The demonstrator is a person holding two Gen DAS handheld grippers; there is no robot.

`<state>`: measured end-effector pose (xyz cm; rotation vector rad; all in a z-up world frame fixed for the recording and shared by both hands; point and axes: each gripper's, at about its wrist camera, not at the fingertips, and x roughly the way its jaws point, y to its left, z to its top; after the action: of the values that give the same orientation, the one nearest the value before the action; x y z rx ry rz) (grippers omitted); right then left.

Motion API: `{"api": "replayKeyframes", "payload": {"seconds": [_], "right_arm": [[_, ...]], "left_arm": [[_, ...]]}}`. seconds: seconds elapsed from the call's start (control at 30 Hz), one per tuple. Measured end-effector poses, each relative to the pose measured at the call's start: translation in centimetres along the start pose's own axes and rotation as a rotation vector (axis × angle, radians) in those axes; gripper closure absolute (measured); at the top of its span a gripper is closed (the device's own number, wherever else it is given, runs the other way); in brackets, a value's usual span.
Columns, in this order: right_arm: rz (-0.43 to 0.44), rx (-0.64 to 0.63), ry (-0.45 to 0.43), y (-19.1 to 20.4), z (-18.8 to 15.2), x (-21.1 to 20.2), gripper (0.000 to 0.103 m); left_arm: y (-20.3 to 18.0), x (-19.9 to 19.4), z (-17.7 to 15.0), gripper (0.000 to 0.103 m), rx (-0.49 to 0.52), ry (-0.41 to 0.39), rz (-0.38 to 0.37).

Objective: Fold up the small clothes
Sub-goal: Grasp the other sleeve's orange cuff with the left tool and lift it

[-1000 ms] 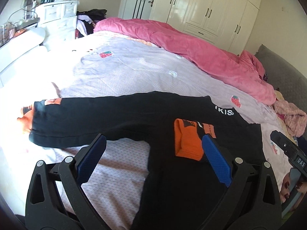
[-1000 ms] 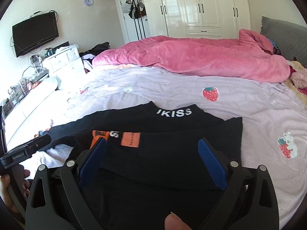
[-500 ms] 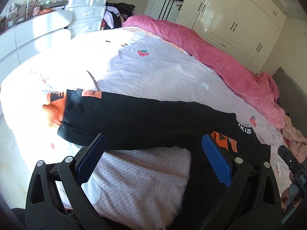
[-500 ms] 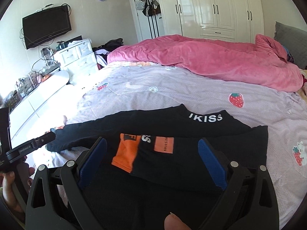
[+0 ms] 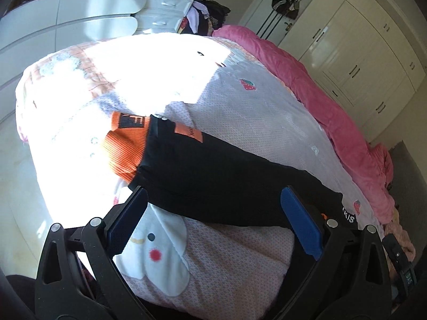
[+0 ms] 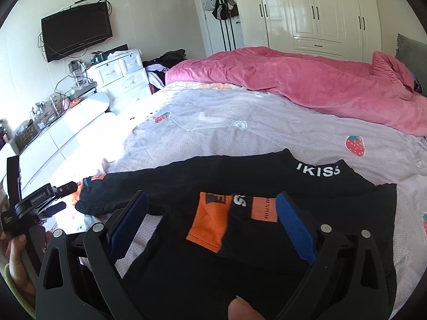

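- Left wrist view: the left tongs point(image 5: 213, 218) hang spread wide and empty over the outstretched sleeve point(image 5: 226, 181) of a black top point(image 6: 267, 274) laid flat on the bed point(image 5: 253, 122); its orange cuff point(image 5: 125, 149) lies toward 10 o'clock in hard sunlight.
- Right wrist view: the right tongs point(image 6: 213, 221) are likewise released, gripping nothing, above the garment's body, where the other sleeve is already folded across with its orange cuff point(image 6: 210, 221) at centre; the "IKISS" collar point(image 6: 317, 170) sits at 1 o'clock.
- Likely risk: a grab at mid-sleeve, not near the cuff, could leave the end trailing and the fold crooked; pinching too deep could catch the strawberry-print bedsheet point(image 6: 267, 128) along with the cloth.
- The glare by the cuff may hide its edge, and a hasty drag could disturb the folded sleeve.
- Compared with a second ago, the left tongs have swung out toward the unfolded sleeve's cuff, now far nearer; the right tongs have drawn back slightly, revealing more of the folded cuff.
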<state>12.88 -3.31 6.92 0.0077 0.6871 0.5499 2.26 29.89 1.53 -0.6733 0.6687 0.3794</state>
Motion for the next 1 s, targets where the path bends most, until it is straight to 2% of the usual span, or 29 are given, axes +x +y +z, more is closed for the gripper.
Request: {"api": "replayKeyframes", "payload": {"seconds": [0.3, 0.53, 0.73, 0.87, 0.9, 0.93, 0.97, 1.0], "right_arm": [[0.032, -0.032, 0.022, 2.2, 0.1, 1.6, 0.008], [0.064, -0.068, 0.049, 4.7, 0.1, 3.7, 0.008], [0.089, -0.074, 0.069, 5.7, -0.3, 5.2, 0.008], [0.086, -0.063, 0.083, 5.3, -0.6, 5.6, 0.008], [0.082, -0.057, 0.086, 5.0, -0.7, 5.8, 0.008], [0.076, -0.047, 0.088, 4.6, -0.8, 5.9, 0.008], [0.071, -0.037, 0.090, 4.2, -0.9, 6.0, 0.008], [0.067, -0.024, 0.094, 3.7, -1.0, 6.0, 0.008]], "left_arm": [[3.6, 0.8, 0.6, 0.010, -0.086, 0.004, 0.083], [6.1, 2.0, 0.4, 0.010, -0.178, 0.021, 0.066], [7.1, 2.5, 1.0, 0.013, -0.236, -0.025, 0.049], [7.7, 3.1, 1.4, 0.049, -0.271, -0.053, 0.073], [7.9, 3.2, 1.3, 0.053, -0.274, -0.053, 0.072], [8.1, 3.2, 1.4, 0.069, -0.279, -0.061, 0.071], [8.2, 3.0, 1.4, 0.093, -0.285, -0.071, 0.056], [8.2, 2.9, 1.4, 0.096, -0.289, -0.078, 0.041]]}}
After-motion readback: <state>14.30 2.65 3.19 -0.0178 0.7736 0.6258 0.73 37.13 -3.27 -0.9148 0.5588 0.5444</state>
